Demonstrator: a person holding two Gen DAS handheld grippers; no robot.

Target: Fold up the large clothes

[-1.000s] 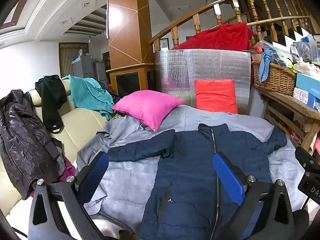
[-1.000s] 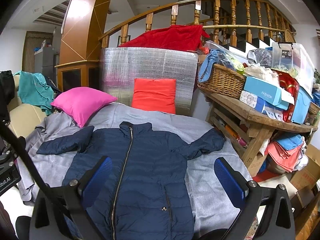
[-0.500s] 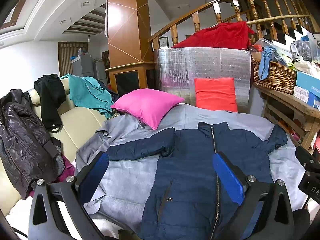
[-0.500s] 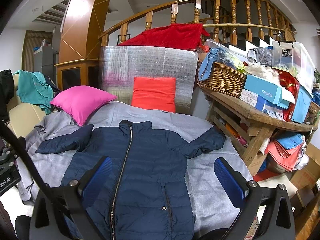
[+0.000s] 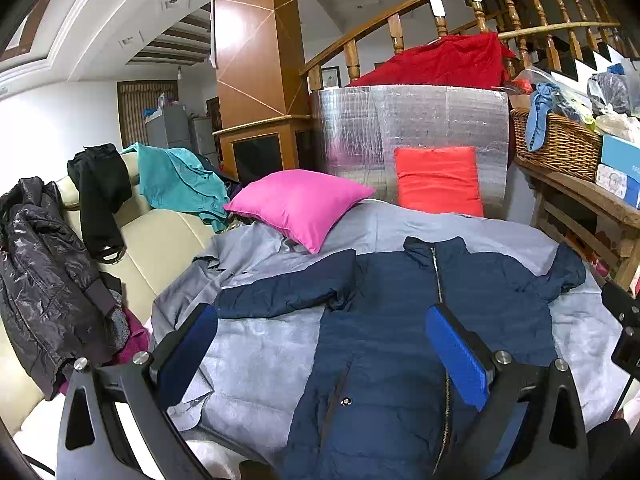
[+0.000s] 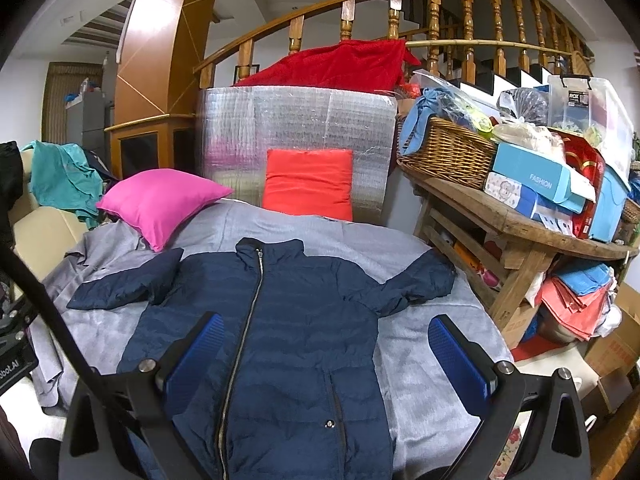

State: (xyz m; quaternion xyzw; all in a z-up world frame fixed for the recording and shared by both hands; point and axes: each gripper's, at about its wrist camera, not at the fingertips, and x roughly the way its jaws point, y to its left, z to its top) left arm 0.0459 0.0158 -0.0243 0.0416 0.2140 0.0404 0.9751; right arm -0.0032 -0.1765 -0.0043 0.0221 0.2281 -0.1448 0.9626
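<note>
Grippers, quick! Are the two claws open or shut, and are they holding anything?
Left gripper: open, holding nothing, hovering over the navy jacket.
Right gripper: open, holding nothing, above the same jacket.

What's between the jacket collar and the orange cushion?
Only bare grey sheet between the navy jacket collar and the orange cushion; clearest in the right wrist view.

2 wrist views above jacket [image 5: 400, 320]
</note>
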